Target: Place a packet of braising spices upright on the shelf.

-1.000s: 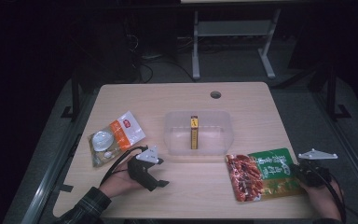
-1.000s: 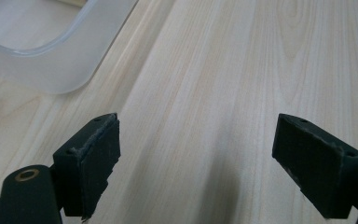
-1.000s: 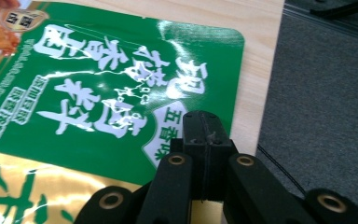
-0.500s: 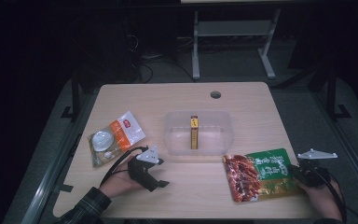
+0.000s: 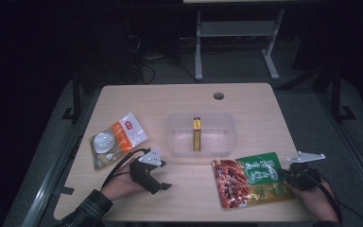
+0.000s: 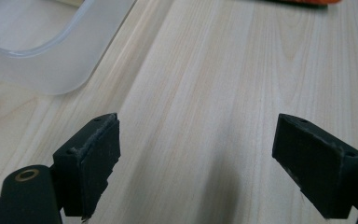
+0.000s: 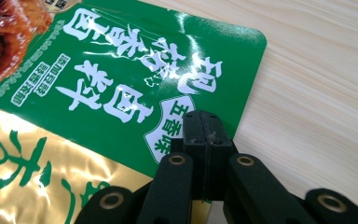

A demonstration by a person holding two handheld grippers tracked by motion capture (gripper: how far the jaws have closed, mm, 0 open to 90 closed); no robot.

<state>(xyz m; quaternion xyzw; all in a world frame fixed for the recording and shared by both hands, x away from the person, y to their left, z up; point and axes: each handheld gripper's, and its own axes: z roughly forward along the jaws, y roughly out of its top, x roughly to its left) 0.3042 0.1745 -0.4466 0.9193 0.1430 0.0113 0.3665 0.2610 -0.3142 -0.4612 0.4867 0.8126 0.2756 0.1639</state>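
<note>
My right gripper [image 7: 203,128] pinches the green food pouch [image 7: 121,79] at its edge; my left gripper [image 6: 196,158] gapes over bare table [image 6: 223,70]; clear tub [image 6: 51,56] ahead-left.

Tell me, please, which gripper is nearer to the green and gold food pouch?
Right. The right gripper is shut at the green and gold food pouch's right edge; the left gripper sits open well to the pouch's left.

The high view is dim: only the worktop [image 5: 246,109] is lit, the room around it nearly black. Glare streaks the green pouch [image 7: 121,79] in the right gripper view. The nearest hand-held gripper parts look soft and slightly blurred.
</note>
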